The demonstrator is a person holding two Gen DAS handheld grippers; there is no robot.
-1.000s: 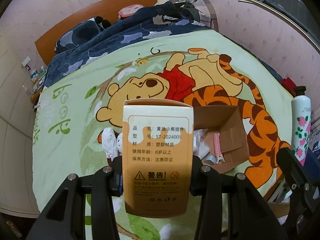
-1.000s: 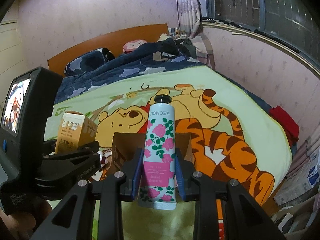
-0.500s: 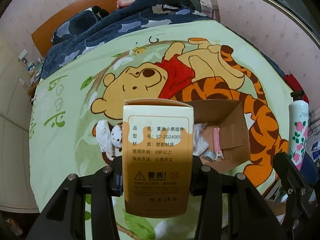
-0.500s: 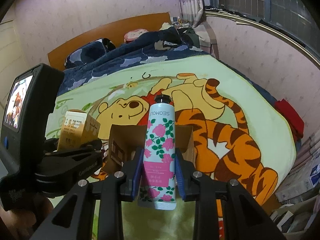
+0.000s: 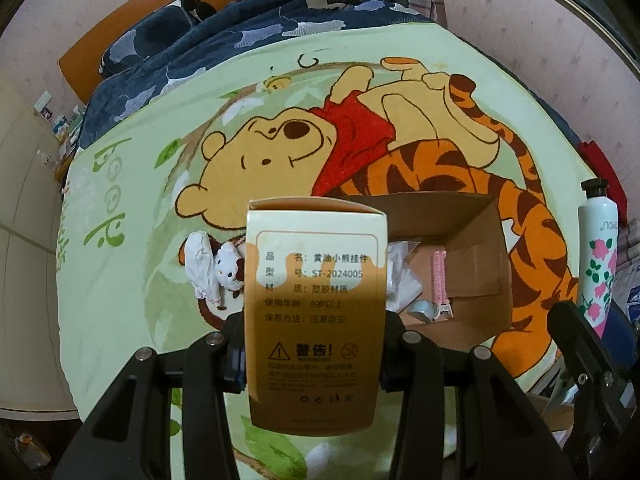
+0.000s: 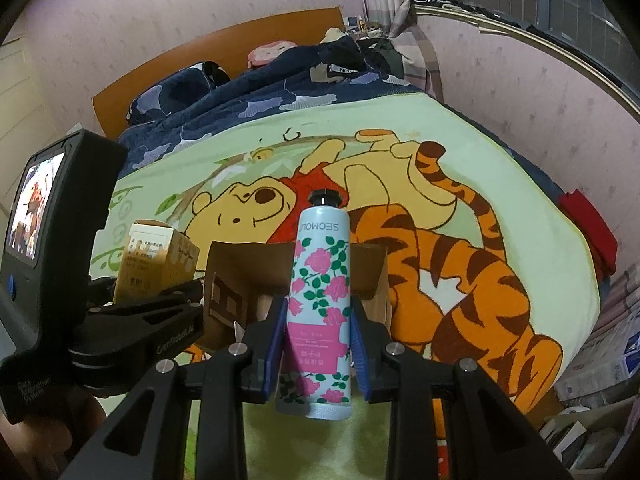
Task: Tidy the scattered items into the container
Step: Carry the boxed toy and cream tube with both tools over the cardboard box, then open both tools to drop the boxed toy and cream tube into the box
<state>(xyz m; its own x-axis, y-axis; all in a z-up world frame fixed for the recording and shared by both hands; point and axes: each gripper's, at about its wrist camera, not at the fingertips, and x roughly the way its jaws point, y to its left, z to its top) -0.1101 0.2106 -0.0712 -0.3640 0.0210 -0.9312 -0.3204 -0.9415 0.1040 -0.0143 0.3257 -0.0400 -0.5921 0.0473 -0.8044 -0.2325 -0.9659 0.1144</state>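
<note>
My left gripper [image 5: 314,354] is shut on a cream and brown carton [image 5: 316,312] with printed Chinese text, held upright above the bed. My right gripper [image 6: 318,344] is shut on a floral hand cream tube [image 6: 320,300] with a black cap, held upright. The open cardboard box [image 5: 476,280] lies on the blanket just beyond and right of the carton; it holds a pink comb [image 5: 439,276], crumpled plastic and a small metal item. The box also shows in the right wrist view [image 6: 240,280], behind the tube. A small white plush toy [image 5: 218,270] lies on the blanket left of the box.
The bed is covered by a green Pooh and Tigger blanket [image 5: 140,280]. A dark blue quilt [image 5: 240,32] and wooden headboard [image 6: 224,48] are at the far end. The left gripper's body and screen [image 6: 44,216] fill the left of the right wrist view. Boxes are stacked on the floor [image 6: 608,360] at right.
Both grippers have moved forward over the bed with their items still held. The cardboard box and plush toy now sit closer in both views.
</note>
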